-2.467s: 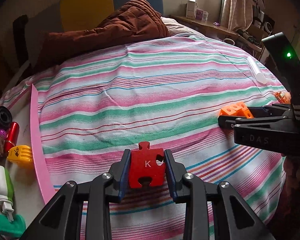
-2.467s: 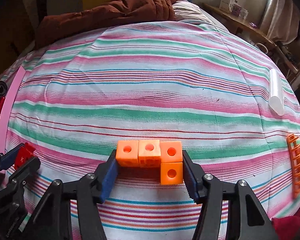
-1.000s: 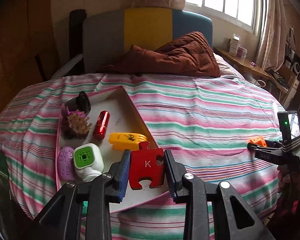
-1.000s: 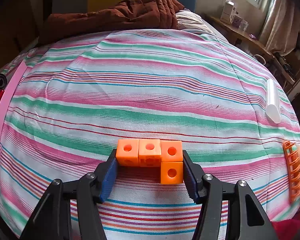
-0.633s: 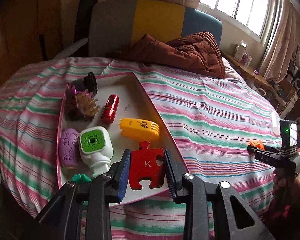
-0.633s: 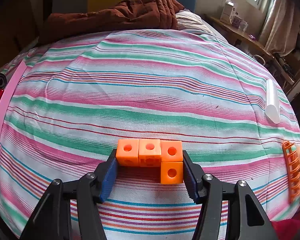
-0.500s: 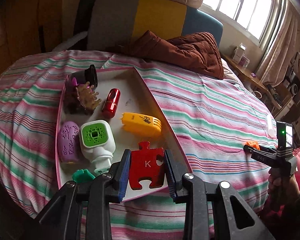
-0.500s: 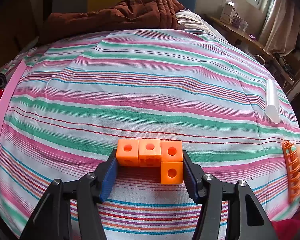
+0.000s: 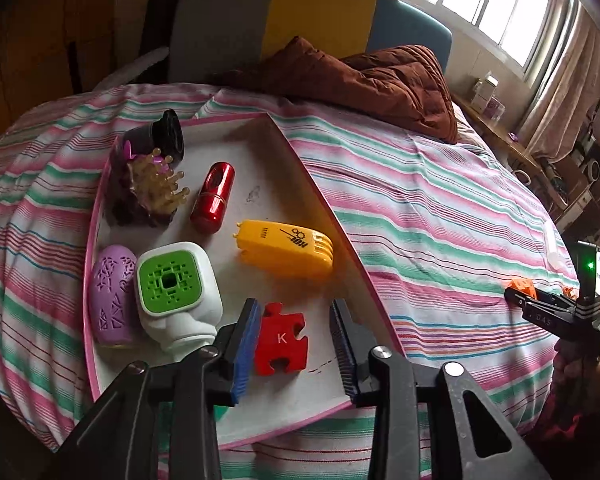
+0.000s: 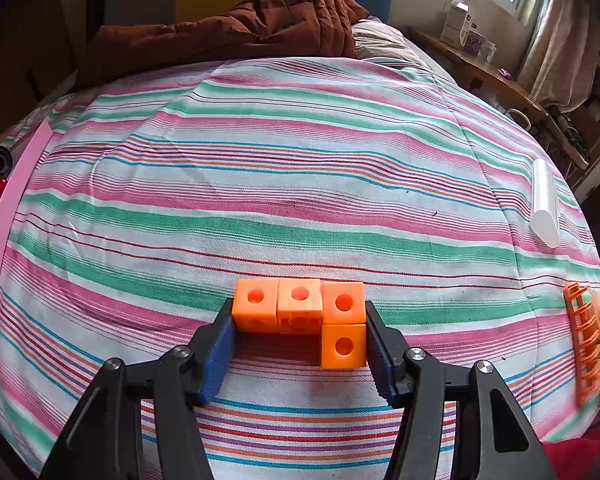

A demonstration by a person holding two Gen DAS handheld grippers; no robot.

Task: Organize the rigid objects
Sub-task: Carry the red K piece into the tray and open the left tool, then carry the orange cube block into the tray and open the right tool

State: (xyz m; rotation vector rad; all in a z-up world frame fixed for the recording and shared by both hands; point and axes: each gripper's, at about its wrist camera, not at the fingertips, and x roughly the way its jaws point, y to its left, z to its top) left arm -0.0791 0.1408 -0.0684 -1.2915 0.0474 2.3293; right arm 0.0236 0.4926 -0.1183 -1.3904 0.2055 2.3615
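The landmark here is the pink-rimmed tray (image 9: 328, 216), which lies on the striped bedspread (image 9: 440, 216). The left gripper (image 9: 294, 338) hangs over the near end of this tray with its jaws spread; the red puzzle piece (image 9: 281, 339) marked "K" sits between them on the tray floor, its left edge very close to or touching the blue pad, while the right pad stands clearly apart from it. Inside the tray, further from the near end, there is a yellow comb attachment (image 9: 286, 250), and beyond it a red capsule (image 9: 213, 197). Toward the tray's left wall lie a white device with a green face (image 9: 176, 292) and, just beside it, a purple oval object (image 9: 112, 294). At the far end of the tray are a brown spiky brush (image 9: 150, 190) and a black cylinder (image 9: 166, 136). Well to the right of the tray, over the bedspread, the right gripper (image 10: 300, 336) is pinching an orange block cluster (image 10: 302, 308), made of four cubes in an L shape, with one pad on each side of it. Still further right from the tray, near the bedspread's edge, lie a white tube (image 10: 544, 204) and an orange ladder-like piece (image 10: 586, 344). Behind the tray's far end a brown quilt (image 9: 364, 76) is heaped against the headboard.
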